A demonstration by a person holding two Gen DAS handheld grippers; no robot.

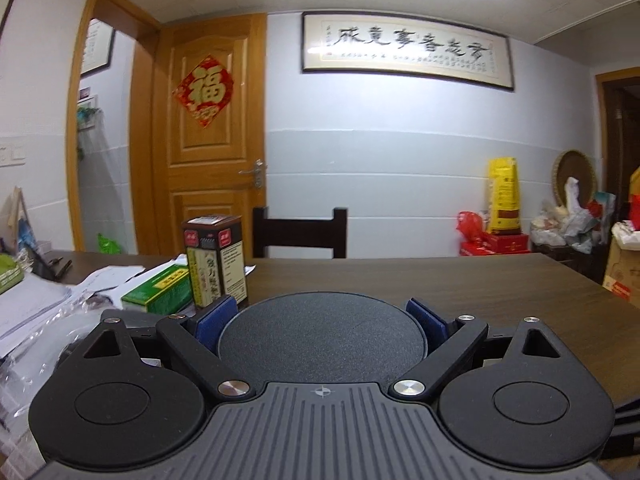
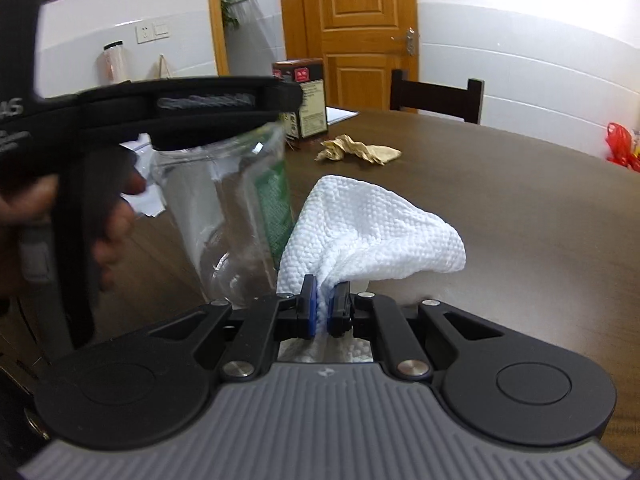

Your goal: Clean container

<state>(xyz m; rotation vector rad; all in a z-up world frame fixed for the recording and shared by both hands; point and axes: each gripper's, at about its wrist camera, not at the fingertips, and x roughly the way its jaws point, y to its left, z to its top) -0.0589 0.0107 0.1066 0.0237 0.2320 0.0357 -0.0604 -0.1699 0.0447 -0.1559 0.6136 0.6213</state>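
Right gripper (image 2: 320,314) pinches a white paper towel (image 2: 372,236). Left gripper (image 1: 322,316) clamps the lidded clear jar (image 2: 224,216), held above the dark wood table (image 2: 500,184) beside the towel. Crumpled brown paper (image 2: 358,151) and a tall carton (image 1: 214,260) sit toward the far edge; wooden door (image 1: 212,128) beyond.

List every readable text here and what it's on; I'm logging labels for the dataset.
"福": red diamond poster on the wooden door.
Framed calligraphy scroll: large brush characters, not reliably readable.
Dark carton on the table: print too small.
Green box: blurred.
Yellow bag: unreadable.
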